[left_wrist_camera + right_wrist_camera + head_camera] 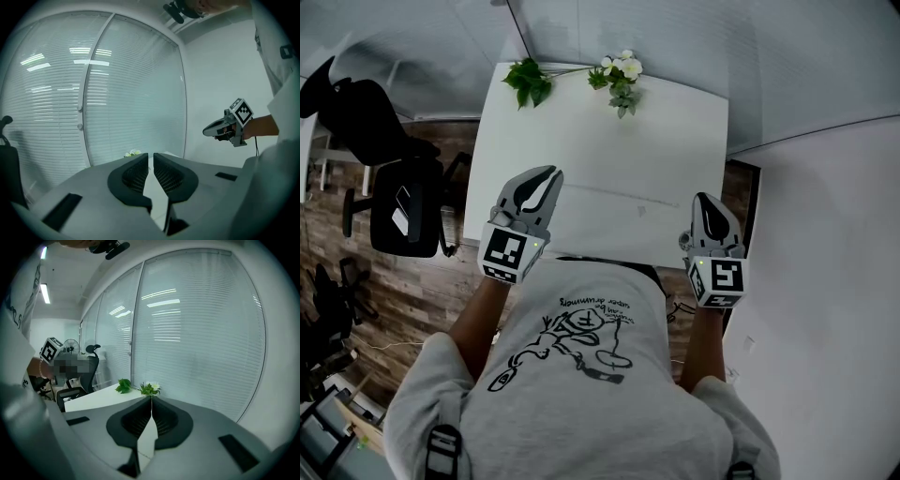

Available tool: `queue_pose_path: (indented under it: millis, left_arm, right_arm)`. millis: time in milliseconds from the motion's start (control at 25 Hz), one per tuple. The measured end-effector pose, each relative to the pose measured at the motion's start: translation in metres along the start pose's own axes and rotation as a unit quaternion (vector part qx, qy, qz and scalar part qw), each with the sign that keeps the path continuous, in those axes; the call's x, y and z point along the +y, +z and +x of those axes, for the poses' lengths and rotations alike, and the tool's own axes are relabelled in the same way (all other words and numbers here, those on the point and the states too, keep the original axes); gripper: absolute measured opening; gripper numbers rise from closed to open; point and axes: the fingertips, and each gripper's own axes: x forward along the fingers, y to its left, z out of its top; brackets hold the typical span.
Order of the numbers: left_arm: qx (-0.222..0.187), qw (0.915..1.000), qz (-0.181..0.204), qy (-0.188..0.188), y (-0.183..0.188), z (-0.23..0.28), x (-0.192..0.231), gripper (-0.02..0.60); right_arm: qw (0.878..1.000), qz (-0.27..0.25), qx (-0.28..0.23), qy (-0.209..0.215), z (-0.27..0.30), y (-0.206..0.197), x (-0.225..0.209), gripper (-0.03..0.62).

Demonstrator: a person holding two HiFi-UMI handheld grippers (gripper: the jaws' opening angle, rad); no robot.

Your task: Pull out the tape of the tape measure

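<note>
No tape measure shows on the white bench (600, 141). The left gripper (547, 178), jaws a sliver apart, and the right gripper (706, 201), jaws together, both hover empty, neither visibly nearer.

The white table (600, 141) has a rectangular top with rounded far corners, and a faint seam line crosses it nearer the person. Two items lie at its far edge: a leafy green sprig (528, 81) toward the left corner and a cluster of white flowers (622, 73) with green foliage near the centre, joined by a thin stem.
</note>
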Motion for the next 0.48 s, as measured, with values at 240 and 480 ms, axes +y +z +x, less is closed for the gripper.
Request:
queue_pose_path:
  millis: [240,480]
  left_arm:
    - [-0.026,0.9996,0.000,-0.004,0.027,-0.008,-0.006,0.048]
    - [-0.051,0.9987,-0.006,-0.001,0.050,-0.013,-0.010,0.041]
  right_arm:
    - [1.000,-0.005,-0.018,0.000,-0.013,0.023,0.003,0.012]
    - [0.999,-0.007,-0.031,0.004,-0.022,0.038,0.008,0.012]
